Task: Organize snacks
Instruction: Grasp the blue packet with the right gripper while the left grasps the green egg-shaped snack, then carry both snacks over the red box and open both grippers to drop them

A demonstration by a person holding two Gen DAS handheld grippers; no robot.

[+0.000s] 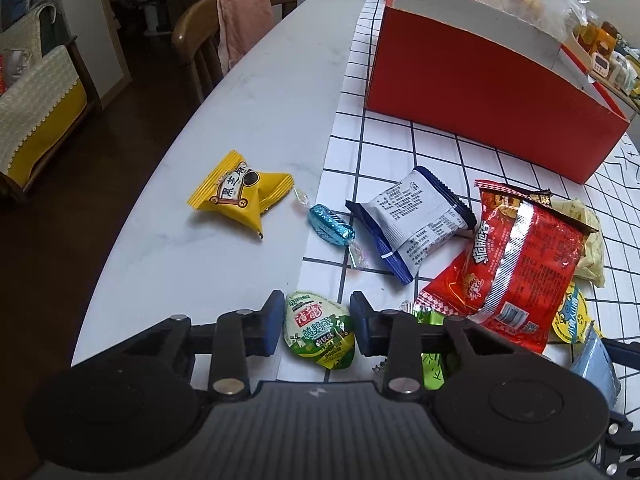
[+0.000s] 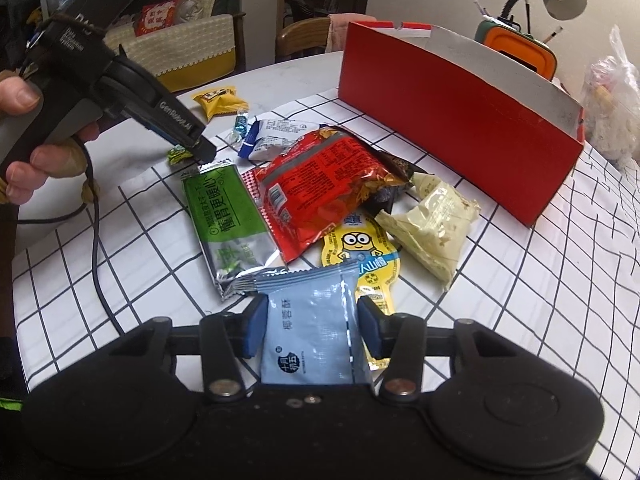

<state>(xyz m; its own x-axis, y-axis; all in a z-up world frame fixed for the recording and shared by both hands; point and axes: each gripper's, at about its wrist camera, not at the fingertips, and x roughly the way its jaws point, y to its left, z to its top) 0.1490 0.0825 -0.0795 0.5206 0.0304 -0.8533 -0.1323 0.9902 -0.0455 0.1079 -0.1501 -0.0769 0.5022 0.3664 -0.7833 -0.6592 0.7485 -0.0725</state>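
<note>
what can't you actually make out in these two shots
- Inside of the red box: in both views its near wall hides the floor, so whether it holds snacks is unknown.
- Dark packet: right wrist view, mostly buried under the red chip bag.
- Minion packet: its lower end is behind the pale blue packet in the right gripper.
- Clear plastic bag: cut off by the picture's edge, contents blurred.
</note>
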